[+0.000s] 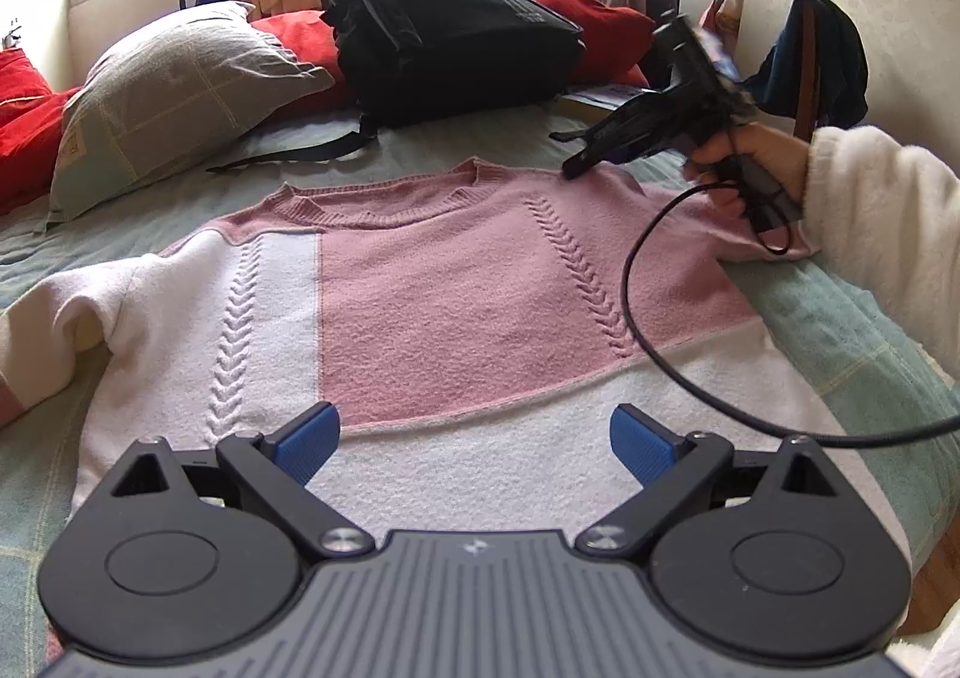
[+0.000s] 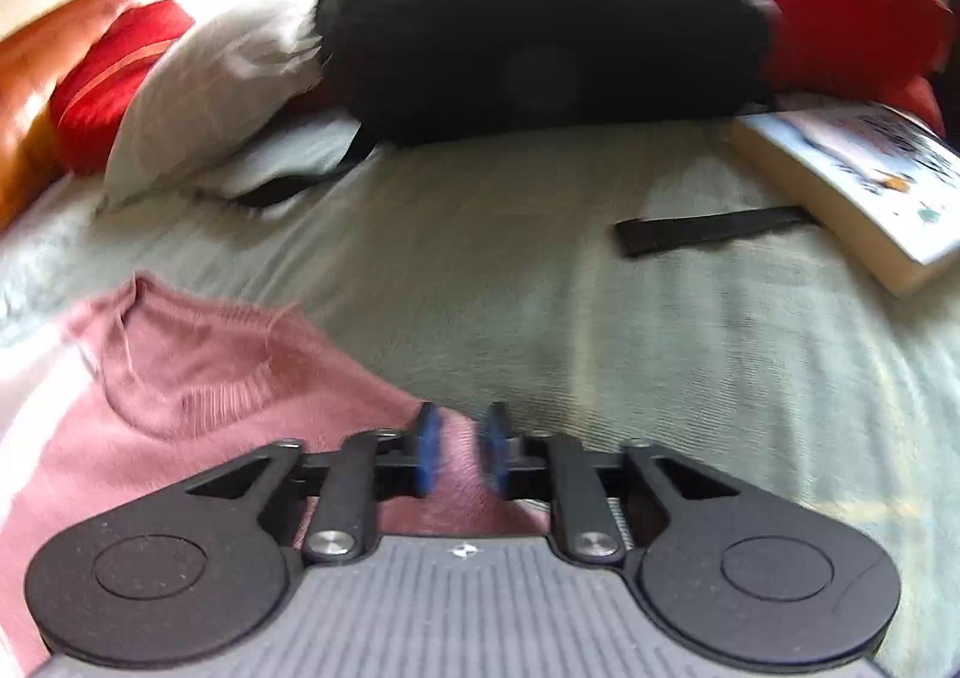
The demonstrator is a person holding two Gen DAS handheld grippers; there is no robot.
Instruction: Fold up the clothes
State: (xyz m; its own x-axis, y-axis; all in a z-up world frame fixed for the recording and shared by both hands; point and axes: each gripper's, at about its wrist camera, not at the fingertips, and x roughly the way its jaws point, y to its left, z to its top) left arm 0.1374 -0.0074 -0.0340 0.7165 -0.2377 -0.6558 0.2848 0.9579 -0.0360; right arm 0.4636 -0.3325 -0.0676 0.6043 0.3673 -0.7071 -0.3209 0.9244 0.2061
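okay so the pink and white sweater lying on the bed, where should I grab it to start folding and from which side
Probably take the sweater at its pink shoulder edge, beside the ribbed collar, coming in from the backpack side. It lies flat and face up, so only edges offer a pinchable fold. The right gripper is already there; the left gripper hangs open above the hem.

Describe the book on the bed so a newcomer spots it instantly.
Start at the big black backpack against the pillows at the head of the bed. Just to its right, by the red cushion, lies the book on the green bedspread. It is the only hard-edged thing there: thick cream pages, colourful illustrated cover.
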